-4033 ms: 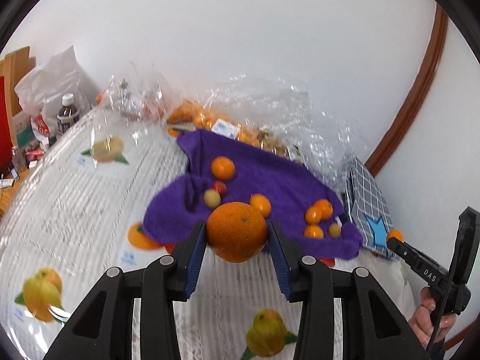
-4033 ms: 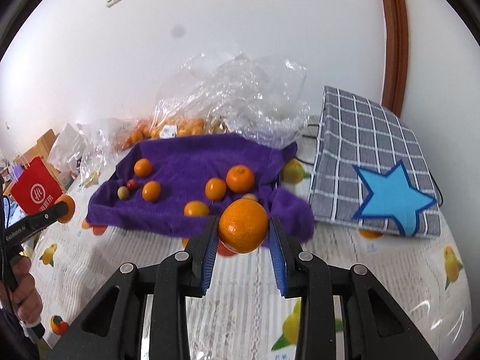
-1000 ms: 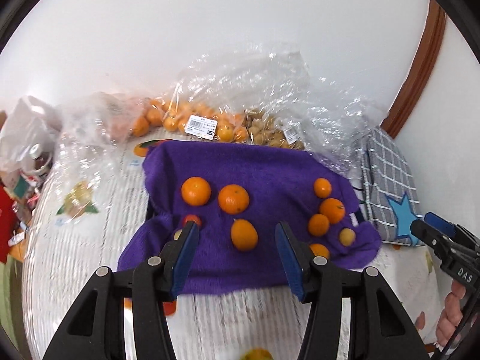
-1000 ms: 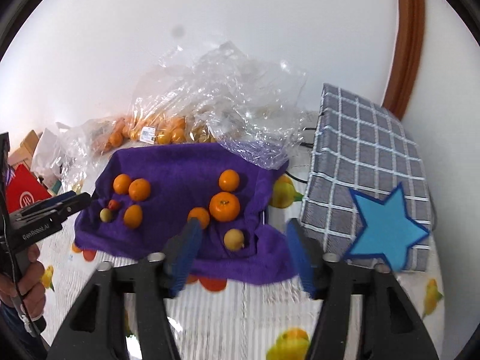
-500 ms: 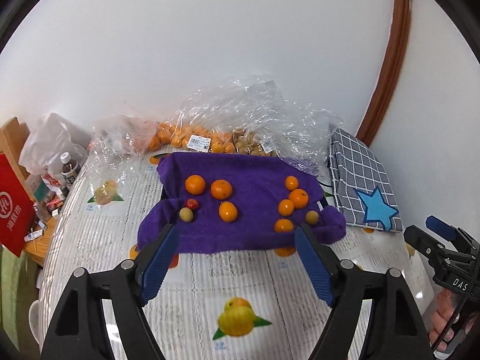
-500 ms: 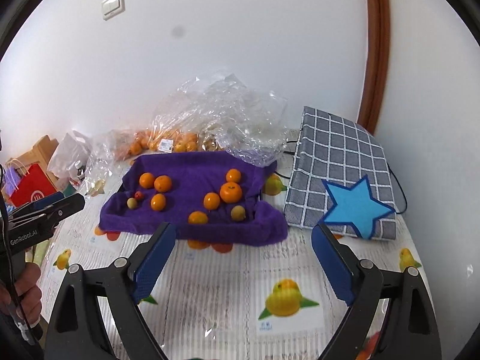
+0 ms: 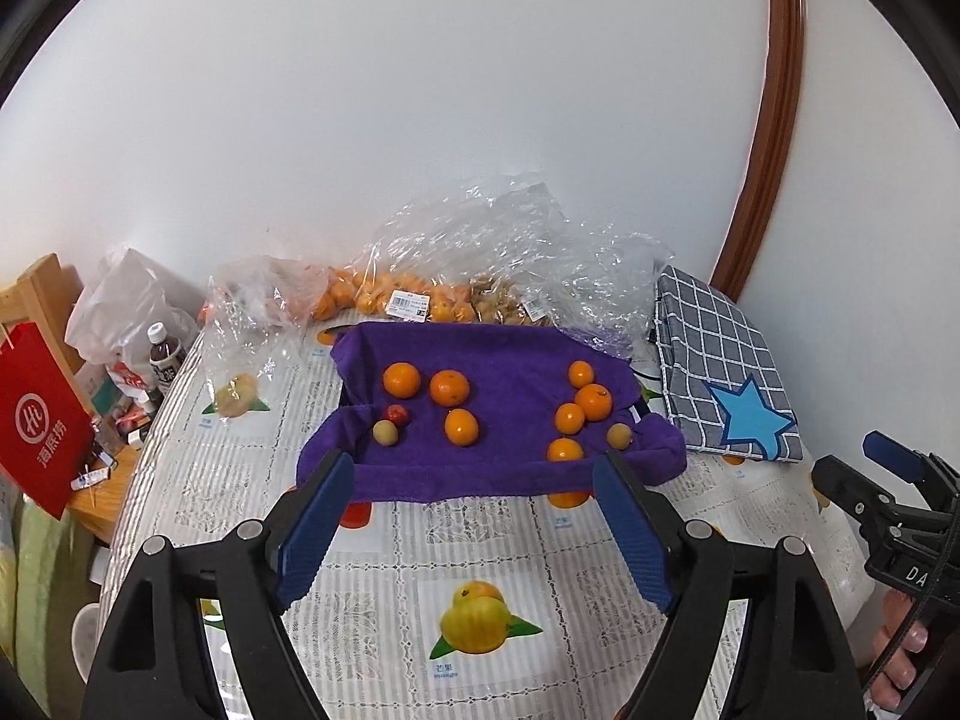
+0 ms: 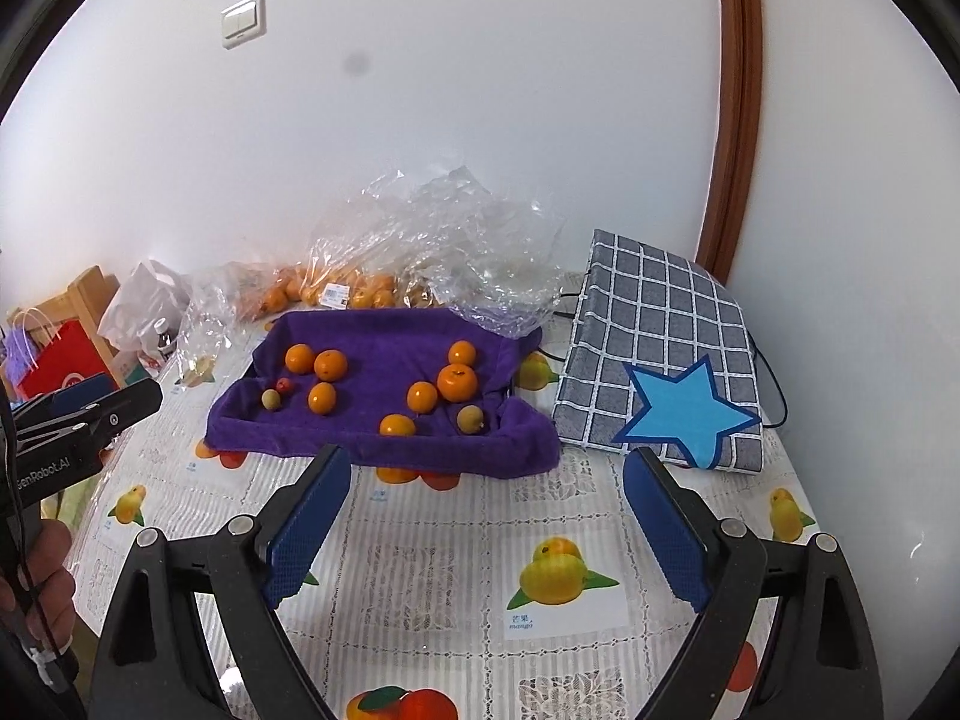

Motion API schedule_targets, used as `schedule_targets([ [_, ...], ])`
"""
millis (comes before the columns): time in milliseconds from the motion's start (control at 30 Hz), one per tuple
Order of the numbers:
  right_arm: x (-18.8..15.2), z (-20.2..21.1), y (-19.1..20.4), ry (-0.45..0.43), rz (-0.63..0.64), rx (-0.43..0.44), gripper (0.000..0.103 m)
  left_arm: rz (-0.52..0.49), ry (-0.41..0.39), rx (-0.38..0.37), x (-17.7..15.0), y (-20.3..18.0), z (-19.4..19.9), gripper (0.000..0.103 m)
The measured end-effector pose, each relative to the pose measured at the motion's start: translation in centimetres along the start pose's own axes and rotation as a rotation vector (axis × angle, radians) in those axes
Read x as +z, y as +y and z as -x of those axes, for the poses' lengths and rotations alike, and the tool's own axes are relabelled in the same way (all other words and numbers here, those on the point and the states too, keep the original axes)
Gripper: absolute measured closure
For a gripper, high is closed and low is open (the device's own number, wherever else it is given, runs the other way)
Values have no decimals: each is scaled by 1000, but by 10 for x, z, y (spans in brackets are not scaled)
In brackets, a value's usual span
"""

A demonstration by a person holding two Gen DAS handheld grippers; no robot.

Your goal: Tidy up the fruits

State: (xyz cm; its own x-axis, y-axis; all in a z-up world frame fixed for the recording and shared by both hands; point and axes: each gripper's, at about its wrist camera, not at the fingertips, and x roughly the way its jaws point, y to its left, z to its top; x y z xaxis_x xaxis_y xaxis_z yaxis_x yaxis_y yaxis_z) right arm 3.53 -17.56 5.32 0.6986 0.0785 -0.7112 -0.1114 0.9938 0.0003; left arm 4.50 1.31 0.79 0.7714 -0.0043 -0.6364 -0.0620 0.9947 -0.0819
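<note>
Nearest the cameras, the left gripper is spread wide and holds nothing, hovering above the bench with its fruit-print cover. The right gripper is likewise spread wide and holds nothing, over the same surface. Just beyond both lies the purple towel carrying the fruits in two clusters. On the left side sit three oranges, a small red fruit and a small greenish fruit. On the right side sit four more oranges and another greenish fruit. To the right of the towel lies a checked bag with a blue star. Behind the towel, against the wall, crumpled clear plastic bags hold more oranges.
</note>
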Motion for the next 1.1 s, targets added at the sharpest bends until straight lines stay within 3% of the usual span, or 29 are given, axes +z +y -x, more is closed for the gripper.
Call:
schedule_targets([
  [1100,0,0,2,-7,23,-5,11,-4,0,-8,3,-2,-3,20],
])
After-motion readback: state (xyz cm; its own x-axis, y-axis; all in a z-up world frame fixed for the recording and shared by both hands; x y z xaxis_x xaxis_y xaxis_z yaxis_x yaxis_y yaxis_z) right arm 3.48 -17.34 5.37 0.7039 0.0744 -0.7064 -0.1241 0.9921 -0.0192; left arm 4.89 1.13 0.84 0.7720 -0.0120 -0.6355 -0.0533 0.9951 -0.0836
